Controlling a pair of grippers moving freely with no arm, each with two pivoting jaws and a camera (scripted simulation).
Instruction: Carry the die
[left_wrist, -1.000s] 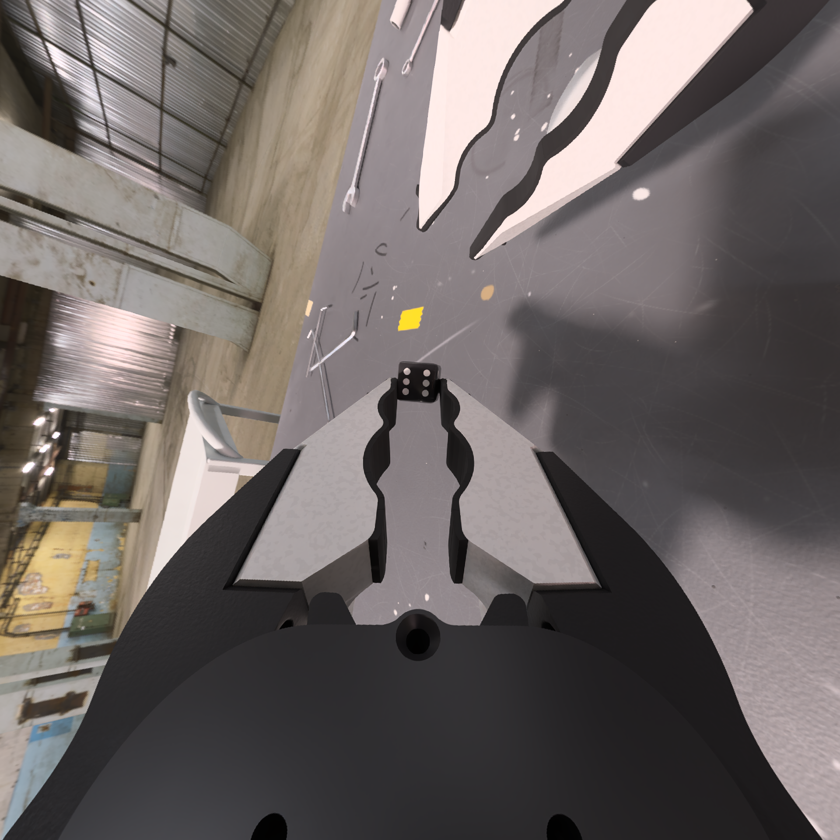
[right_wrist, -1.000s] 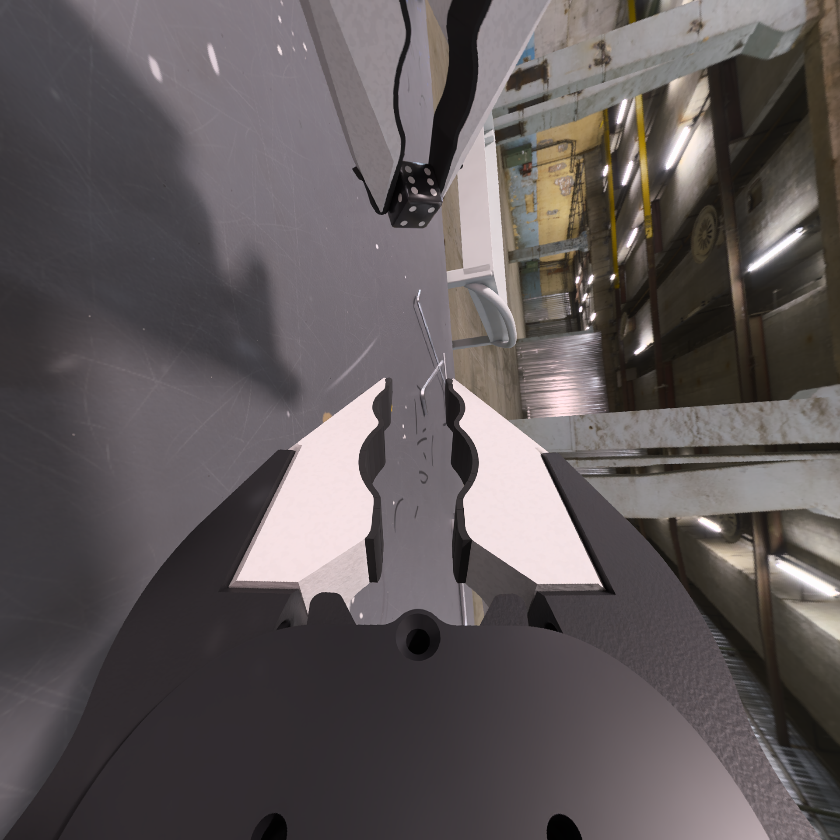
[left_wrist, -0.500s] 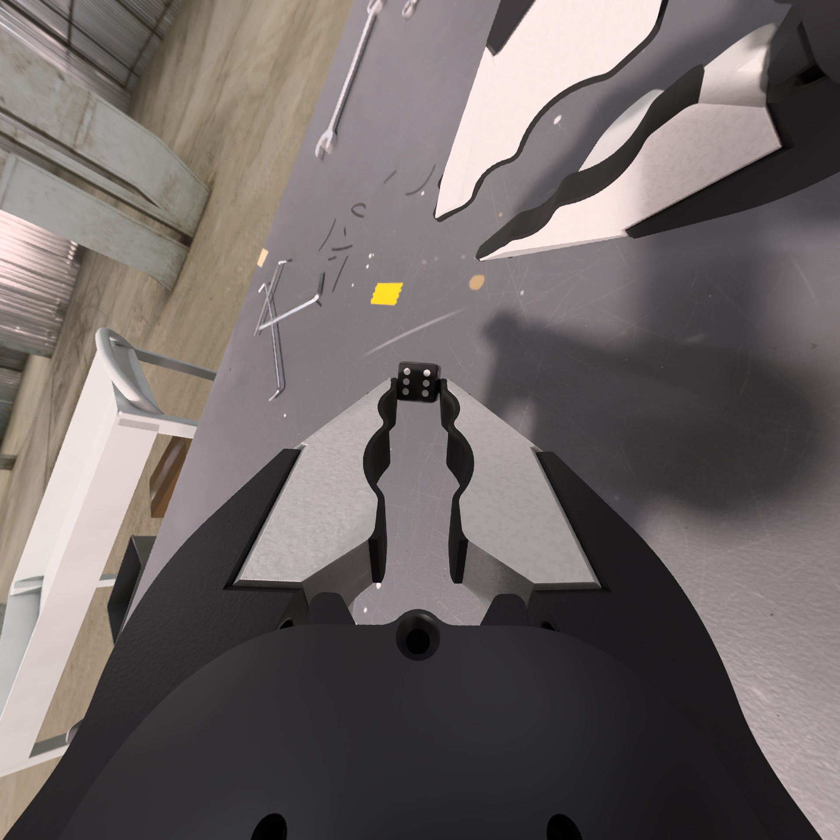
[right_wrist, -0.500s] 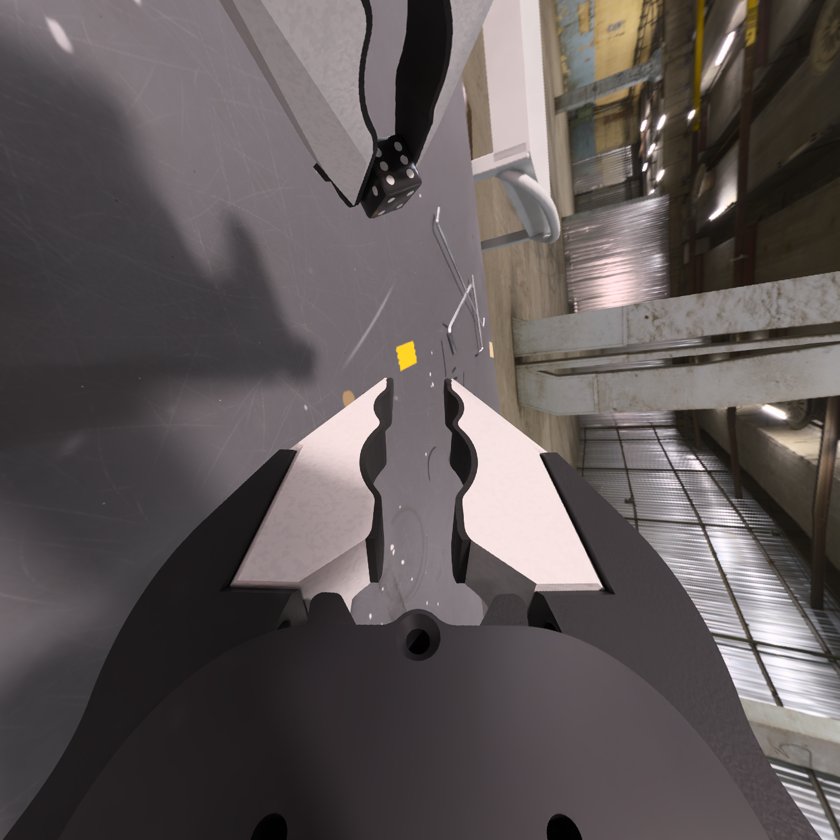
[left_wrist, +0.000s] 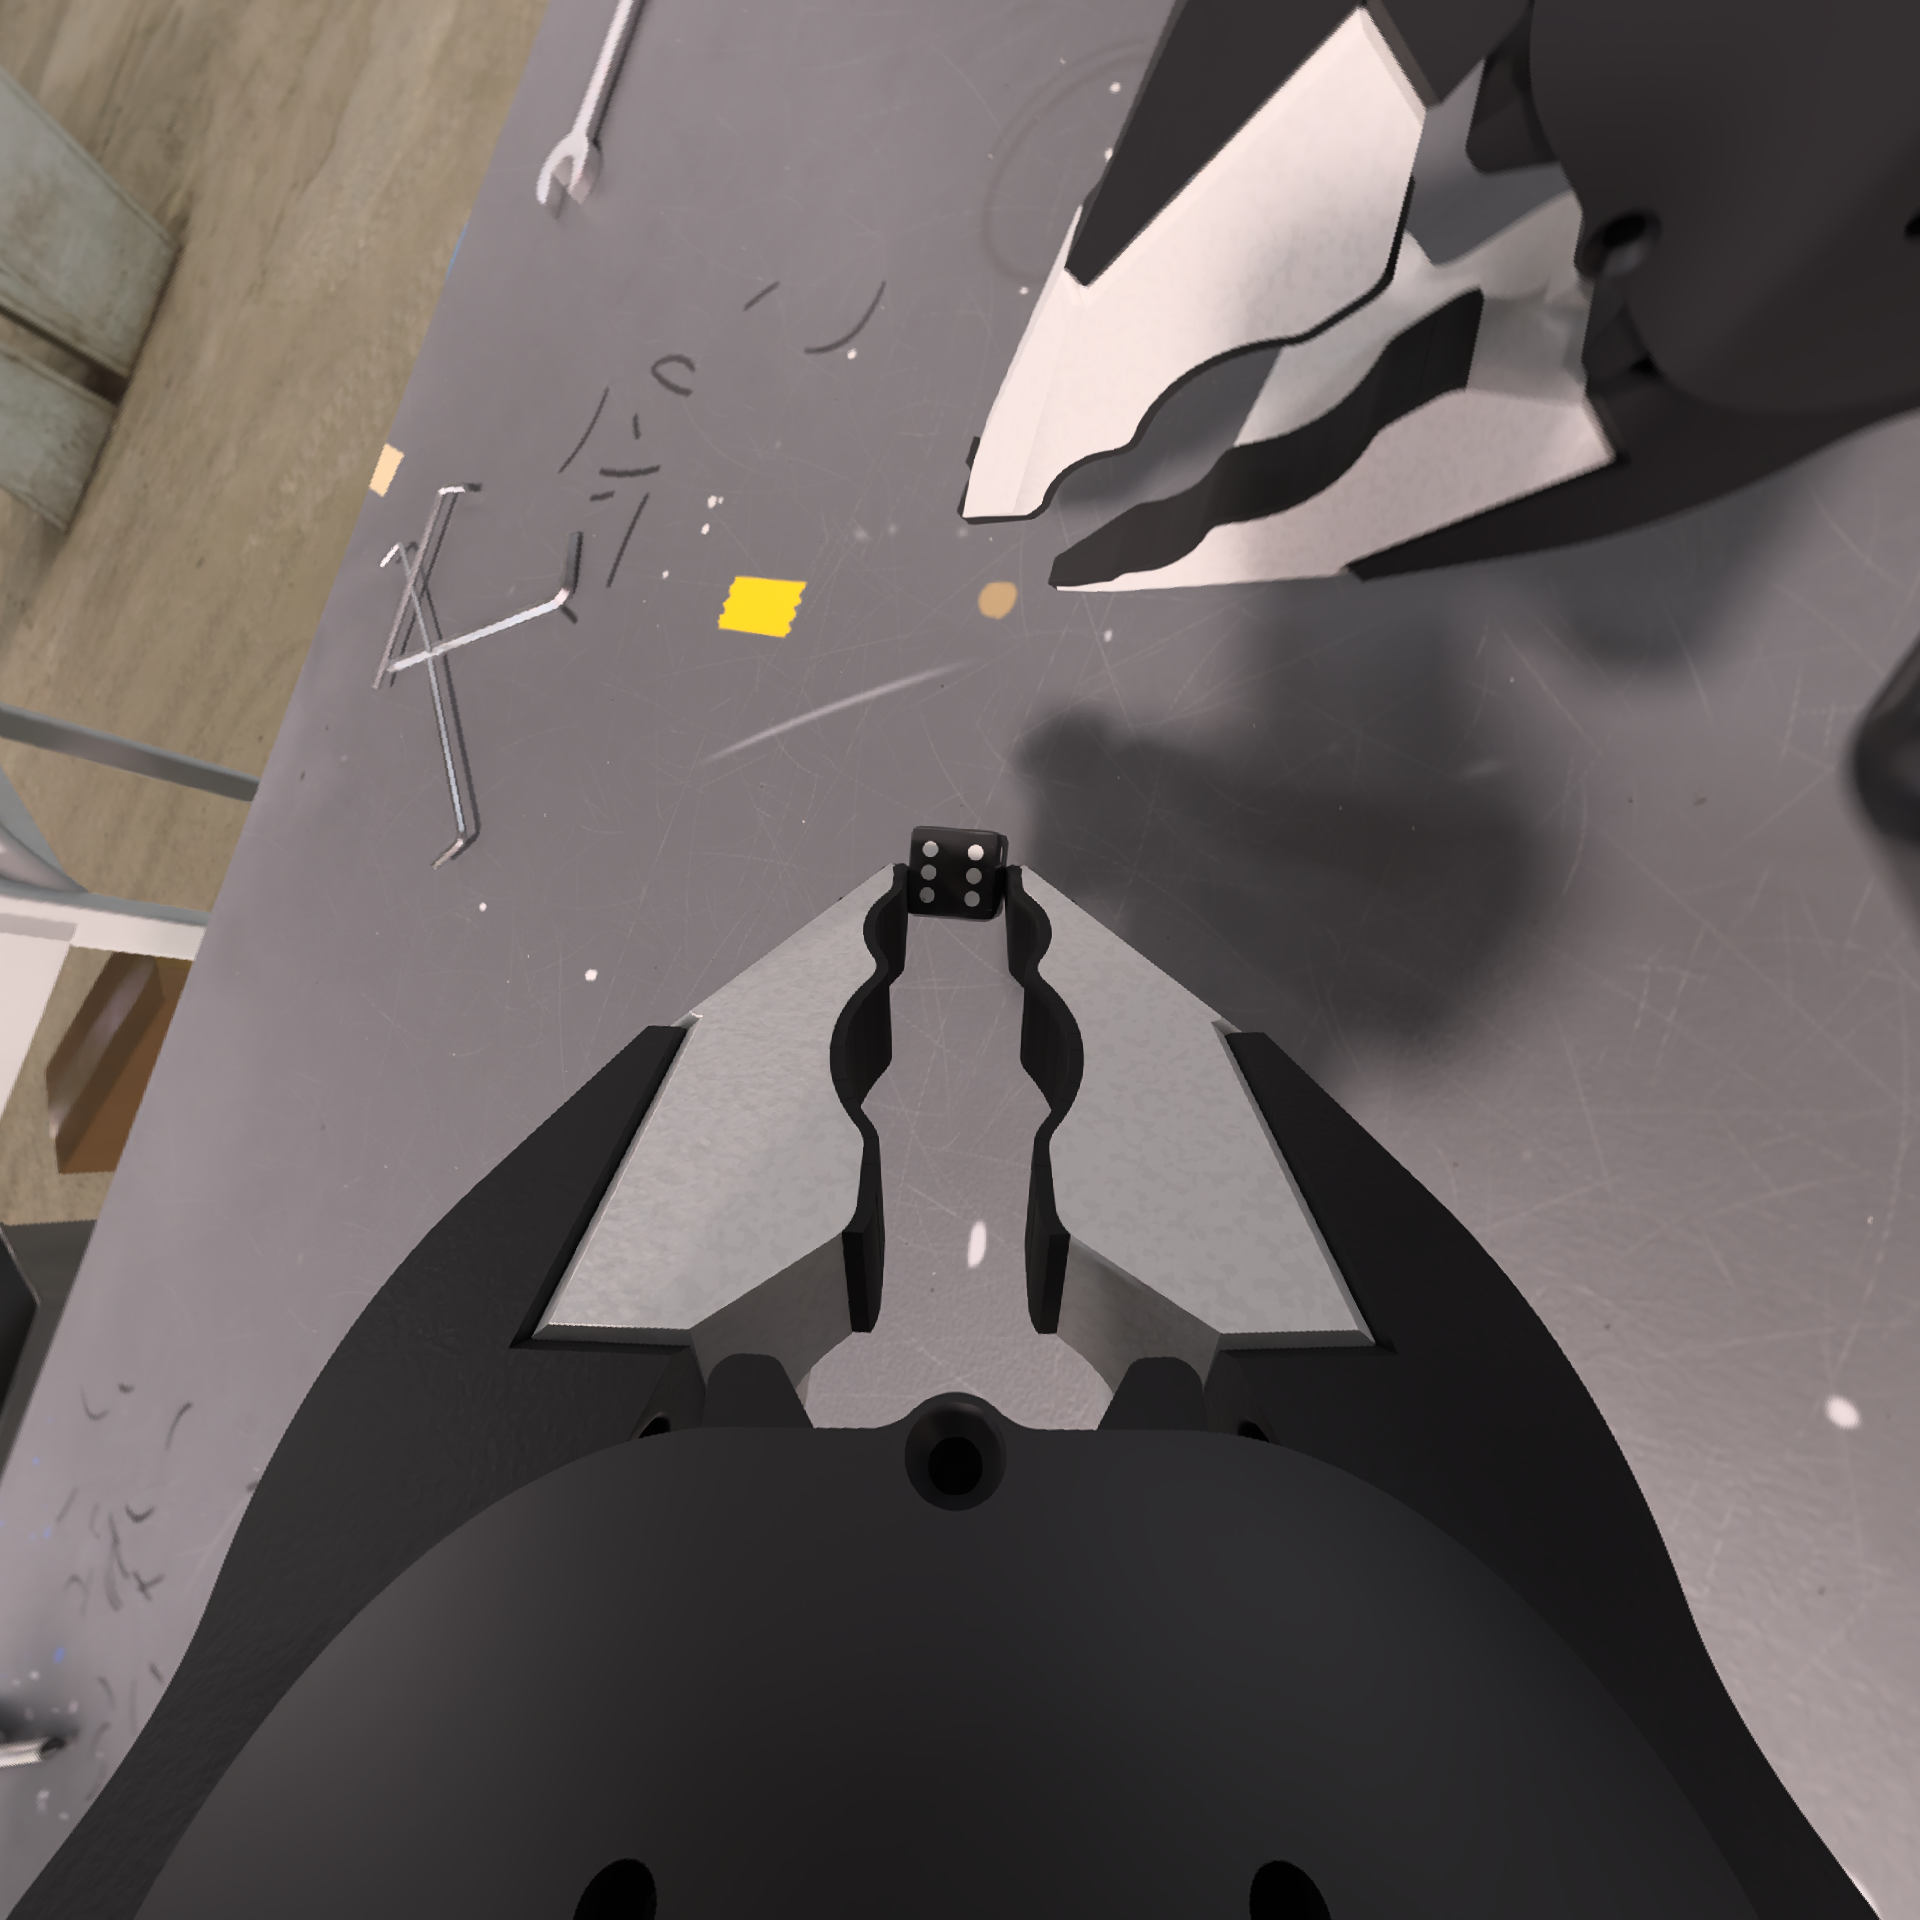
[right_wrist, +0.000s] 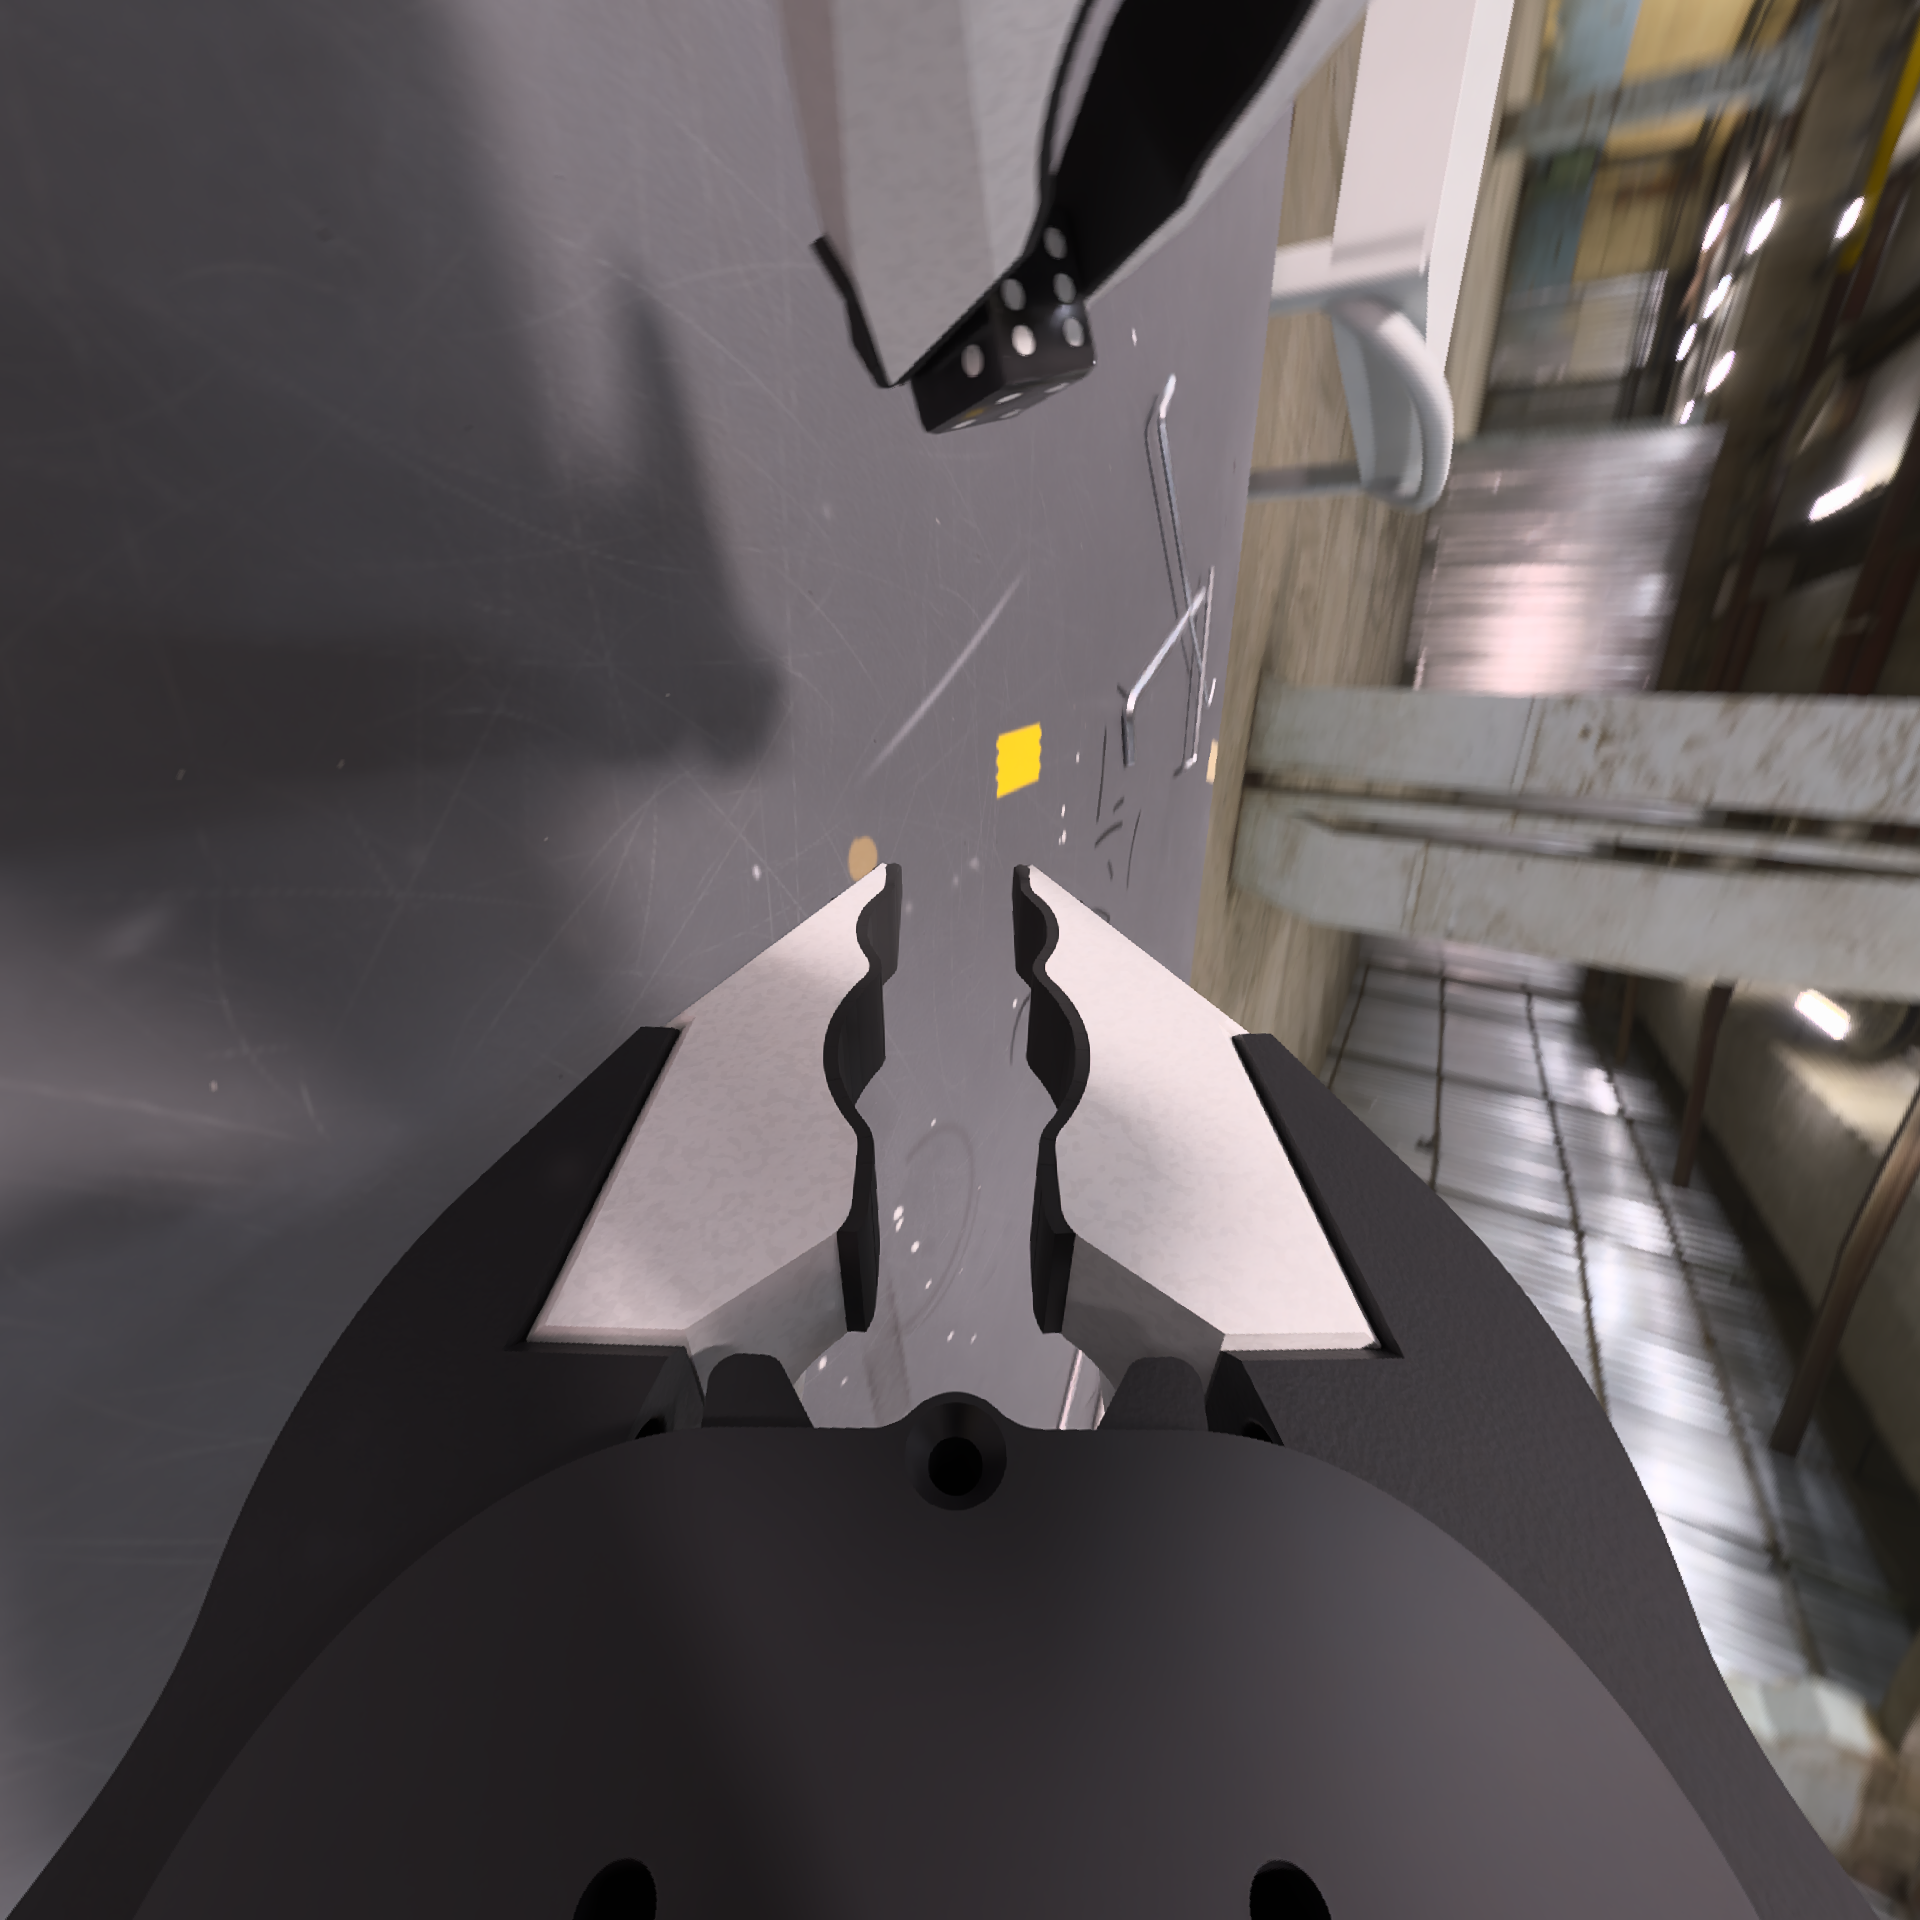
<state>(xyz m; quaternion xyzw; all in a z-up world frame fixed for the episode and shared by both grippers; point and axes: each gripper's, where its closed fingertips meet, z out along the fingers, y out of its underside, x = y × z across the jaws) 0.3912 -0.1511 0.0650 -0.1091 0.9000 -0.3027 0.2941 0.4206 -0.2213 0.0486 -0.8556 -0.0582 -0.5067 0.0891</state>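
A small black die with white pips is pinched between the tips of my left gripper, held above the grey table. In the right wrist view the same die shows at the top, clamped in the left gripper's fingers. My right gripper is empty, its jaws a small gap apart, pointing past and below the die. The right gripper also shows in the left wrist view at the upper right, beyond the die.
On the table lie hex keys, a wrench, a yellow patch and a tan dot. The table's edge runs along the left, with floor beyond. A white frame stands off the table.
Both views have swung over the table. The right gripper has come nearer the die and turned. The die has stayed clamped in the left gripper.
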